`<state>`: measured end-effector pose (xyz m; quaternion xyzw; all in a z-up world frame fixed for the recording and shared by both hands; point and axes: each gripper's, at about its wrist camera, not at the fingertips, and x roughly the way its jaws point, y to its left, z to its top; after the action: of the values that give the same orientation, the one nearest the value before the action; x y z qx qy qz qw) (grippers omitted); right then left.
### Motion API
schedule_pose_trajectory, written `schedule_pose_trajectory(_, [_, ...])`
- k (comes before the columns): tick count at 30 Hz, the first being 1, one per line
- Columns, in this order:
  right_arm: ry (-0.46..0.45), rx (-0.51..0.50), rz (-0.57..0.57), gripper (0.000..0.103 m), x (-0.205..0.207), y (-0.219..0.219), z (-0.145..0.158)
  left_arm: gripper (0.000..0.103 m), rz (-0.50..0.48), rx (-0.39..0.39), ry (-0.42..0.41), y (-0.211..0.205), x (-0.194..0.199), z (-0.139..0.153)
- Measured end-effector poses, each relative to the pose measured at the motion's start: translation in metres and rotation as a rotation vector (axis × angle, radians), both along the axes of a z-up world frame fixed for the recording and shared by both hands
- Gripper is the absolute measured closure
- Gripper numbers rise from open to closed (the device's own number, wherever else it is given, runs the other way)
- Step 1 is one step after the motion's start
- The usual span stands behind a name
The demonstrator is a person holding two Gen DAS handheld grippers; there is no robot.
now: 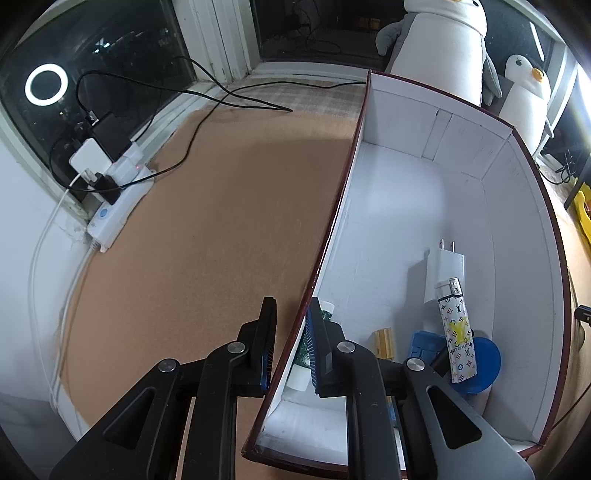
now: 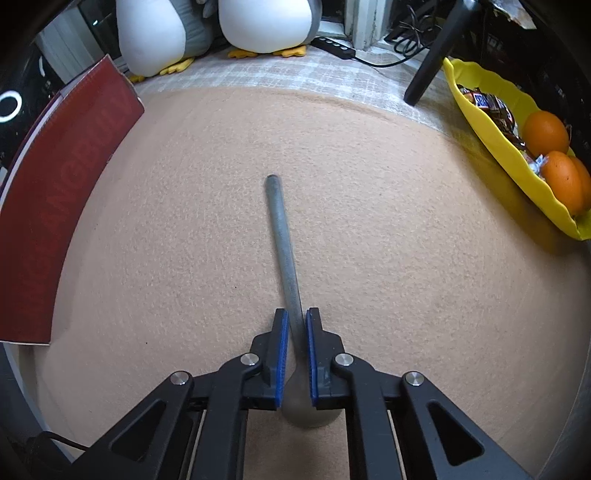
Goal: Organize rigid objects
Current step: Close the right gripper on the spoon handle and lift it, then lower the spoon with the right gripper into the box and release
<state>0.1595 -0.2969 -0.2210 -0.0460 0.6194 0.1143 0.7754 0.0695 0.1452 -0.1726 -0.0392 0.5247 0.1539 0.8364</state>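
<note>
Spreading across both views: a tan felt-like mat (image 2: 369, 229), meeting a pale checked cloth (image 2: 295, 74) along its far edge. Sitting on the mat's left part: a large open cardboard box, white inside and dark red outside (image 1: 517, 206), its outer wall (image 2: 55, 206) showing faint large lettering, too distorted to read. Straddling the box's left wall near its near corner: the left gripper (image 1: 291, 343), one finger outside, one inside, pads close to or pressing the wall; actual contact not clear.

Standing past the mat's far edge: two white plush penguins (image 2: 207, 29). Lying along the mat's right edge: a long yellow plastic tray (image 2: 495, 147) holding oranges (image 2: 546, 136) and wrapped sweets. Resting at the mat's far left, by the window: a white power strip (image 1: 118, 199) crowded with chargers, black cables (image 1: 207, 110) trailing over the mat.

Lying on the open middle of the mat, pointing away: a grey metal spoon (image 2: 284, 251), its handle passing between the narrowly set pads of the right gripper (image 2: 296, 350), bowl below the fingers. Ample bare mat showing on every side of it.

Crowding the box's near end: a white wall charger (image 1: 448, 269), a white lighter with a coloured "LOUIS VUITTON" monogram (image 1: 456, 332) leaning over a blue round lid (image 1: 487, 362), a blue block (image 1: 424, 343), a small gold piece (image 1: 384, 343), and a white tube (image 1: 303, 369).
</note>
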Motion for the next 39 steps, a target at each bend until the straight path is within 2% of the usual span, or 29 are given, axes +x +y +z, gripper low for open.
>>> schedule_pose_trajectory(9, [-0.015,0.025,-0.047,0.096,-0.006,-0.003,0.009,0.089,0.000,-0.005,-0.007,0.000,0.000,0.001])
schedule_pose_trajectory(24, [-0.103,0.038,-0.020,0.096,-0.014,0.022,0.059,0.091,-0.016,-0.032,-0.039,0.004,-0.006,0.004])
schedule_pose_trajectory(39, [-0.203,0.112,0.094,0.096,-0.025,0.110,0.117,0.093,-0.038,-0.075,-0.088,0.009,-0.015,0.010])
